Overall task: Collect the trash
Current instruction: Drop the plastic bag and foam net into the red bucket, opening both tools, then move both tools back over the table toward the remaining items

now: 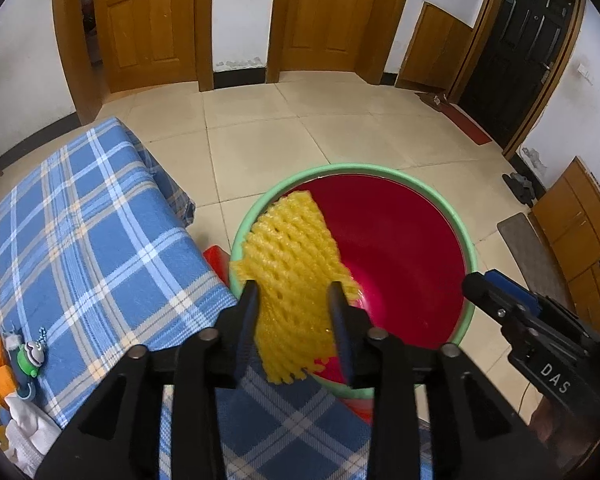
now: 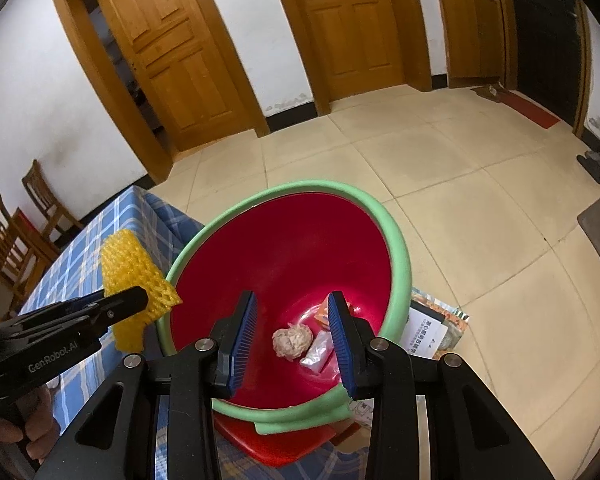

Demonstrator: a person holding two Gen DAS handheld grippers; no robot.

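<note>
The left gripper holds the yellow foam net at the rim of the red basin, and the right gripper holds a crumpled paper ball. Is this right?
Not quite. The right gripper holds nothing: in the right wrist view its fingers stand open above the red basin, and the crumpled paper ball lies on the basin's bottom. The left gripper does hold the yellow foam net at the rim.

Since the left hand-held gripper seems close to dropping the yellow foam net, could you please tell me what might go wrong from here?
1. The yellow foam net, held in the left hand-held gripper, hangs over the red bin's green rim on the side by the plaid-covered table. Released now, it might catch on the rim or fall outside.
2. The right hand-held gripper hovers open above the bin, so the two could bump.
</note>
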